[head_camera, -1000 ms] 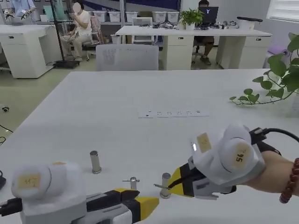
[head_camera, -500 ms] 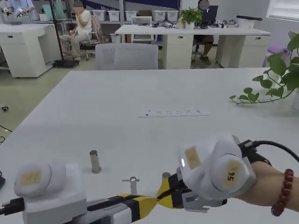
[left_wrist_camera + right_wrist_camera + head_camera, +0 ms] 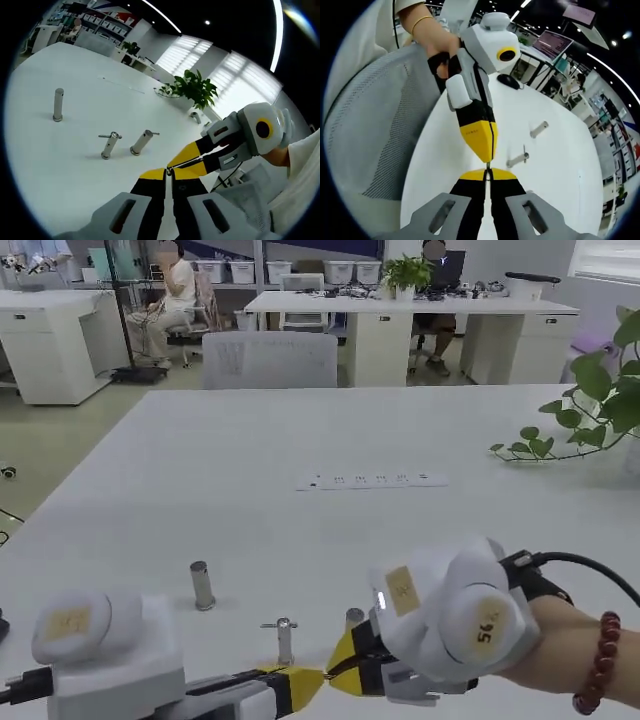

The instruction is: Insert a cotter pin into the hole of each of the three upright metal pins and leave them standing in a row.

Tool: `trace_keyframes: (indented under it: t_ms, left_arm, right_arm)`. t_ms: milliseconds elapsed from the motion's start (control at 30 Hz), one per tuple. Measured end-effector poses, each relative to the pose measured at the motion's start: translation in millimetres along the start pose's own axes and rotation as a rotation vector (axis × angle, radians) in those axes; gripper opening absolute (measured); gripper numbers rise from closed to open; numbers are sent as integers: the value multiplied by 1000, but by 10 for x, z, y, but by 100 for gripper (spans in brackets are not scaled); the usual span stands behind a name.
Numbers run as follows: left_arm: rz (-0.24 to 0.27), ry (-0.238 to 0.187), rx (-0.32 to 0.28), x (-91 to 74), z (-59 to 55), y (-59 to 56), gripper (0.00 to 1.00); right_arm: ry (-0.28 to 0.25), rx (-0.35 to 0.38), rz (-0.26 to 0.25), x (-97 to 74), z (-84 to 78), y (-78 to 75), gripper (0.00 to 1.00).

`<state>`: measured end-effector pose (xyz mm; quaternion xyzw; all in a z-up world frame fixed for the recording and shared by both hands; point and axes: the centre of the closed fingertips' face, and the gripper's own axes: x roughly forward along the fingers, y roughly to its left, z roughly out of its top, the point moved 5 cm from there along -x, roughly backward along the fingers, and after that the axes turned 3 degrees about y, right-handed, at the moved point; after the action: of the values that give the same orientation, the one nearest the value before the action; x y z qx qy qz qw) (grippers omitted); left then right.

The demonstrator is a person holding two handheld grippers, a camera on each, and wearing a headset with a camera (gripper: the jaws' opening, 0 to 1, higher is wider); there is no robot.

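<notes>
My right gripper [image 3: 338, 680] has come off the third pin [image 3: 354, 617] and now meets the left gripper [image 3: 312, 677] tip to tip, clamped on a cotter pin [image 3: 488, 166]. Left jaws are closed too. Middle pin [image 3: 285, 638] sits just beyond the tips, plain pin [image 3: 203, 585] further left; the right gripper's body half hides the third.

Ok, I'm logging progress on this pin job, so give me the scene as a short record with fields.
left pin: upright, bare
middle pin: upright, cotter pin through it
right pin: another cotter pin seemingly through its top
left gripper: jaws shut
right gripper: jaws shut, tips meeting the left gripper's
between the tips: too small to tell
table: white
</notes>
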<state>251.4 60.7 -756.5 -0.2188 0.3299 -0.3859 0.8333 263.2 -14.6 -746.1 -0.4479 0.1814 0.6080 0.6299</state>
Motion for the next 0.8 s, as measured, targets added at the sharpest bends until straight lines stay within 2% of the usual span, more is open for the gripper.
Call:
trace_keyframes:
  t_ms: [233,467,700,800]
  left_arm:
    - [-7,13,3,-19,-32,-6,1]
    - [-15,-13,67,-33,-24,-12,0]
    - [-14,-23,90,-26,-18,-20,0]
    - [-14,-26,103,-27,-6,-10,0]
  right_arm:
    - [0,2,7,9,2,31,3]
    - [-14,31,1,4,13,26,4]
    - [-25,54,1,-9,5,15,4]
    - [-58,110,11,-27,10,12,6]
